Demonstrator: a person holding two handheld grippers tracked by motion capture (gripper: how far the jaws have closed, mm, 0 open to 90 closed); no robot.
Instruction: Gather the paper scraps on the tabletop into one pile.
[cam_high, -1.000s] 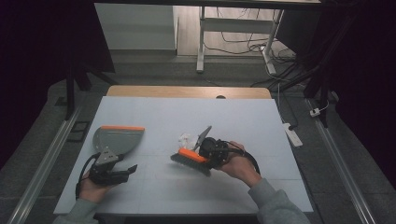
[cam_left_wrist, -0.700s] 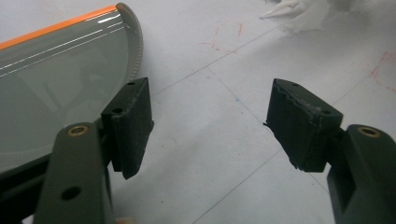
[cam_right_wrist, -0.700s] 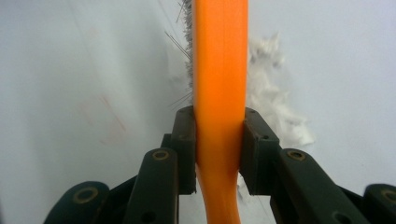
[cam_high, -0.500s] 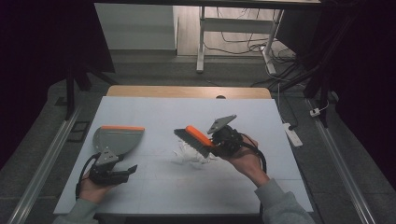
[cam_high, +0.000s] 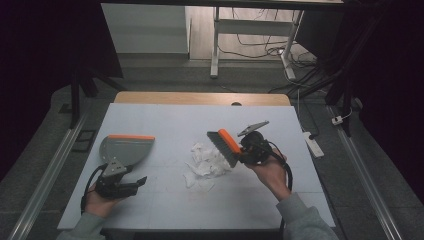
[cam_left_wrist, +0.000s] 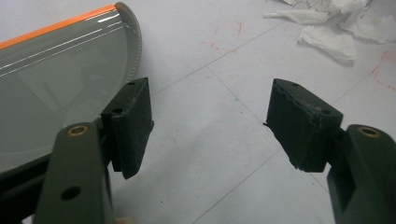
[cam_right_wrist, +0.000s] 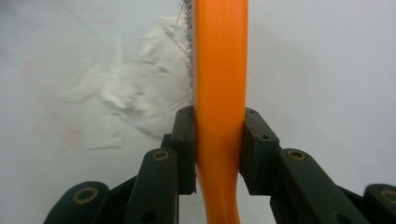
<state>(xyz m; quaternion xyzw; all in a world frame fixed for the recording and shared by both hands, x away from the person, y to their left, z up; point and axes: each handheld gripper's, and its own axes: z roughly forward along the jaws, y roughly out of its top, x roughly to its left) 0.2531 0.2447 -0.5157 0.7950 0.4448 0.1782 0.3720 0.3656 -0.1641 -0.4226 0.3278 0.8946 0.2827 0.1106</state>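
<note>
White tabletop (cam_high: 165, 210) w/ wood strip at far edge, dark room & cables behind. Person's right gripper (cam_high: 248, 151) is clamped on the orange plastic handle of a small hand brush (cam_high: 225, 145) w/ dark bristles; brush is held up off the table, above the right side of a pile of torn white paper scraps (cam_high: 205, 165) near table centre. Right gripper view: jaws tight on both sides of the orange handle (cam_right_wrist: 219, 93), scraps (cam_right_wrist: 126, 98) to its left. Left gripper (cam_high: 122, 186) hovers near the front left, jaws apart, nothing between them. Grey plastic dustpan w/ orange edge (cam_high: 125, 149) lies flat just beyond it, well apart from the scraps; left gripper view has the pan (cam_left_wrist: 56, 79) beside the left jaw. Risks, as a judgement: dustpan isn't held, so a sweep could shove it away; a fast stroke may scatter the light paper off the table.
</note>
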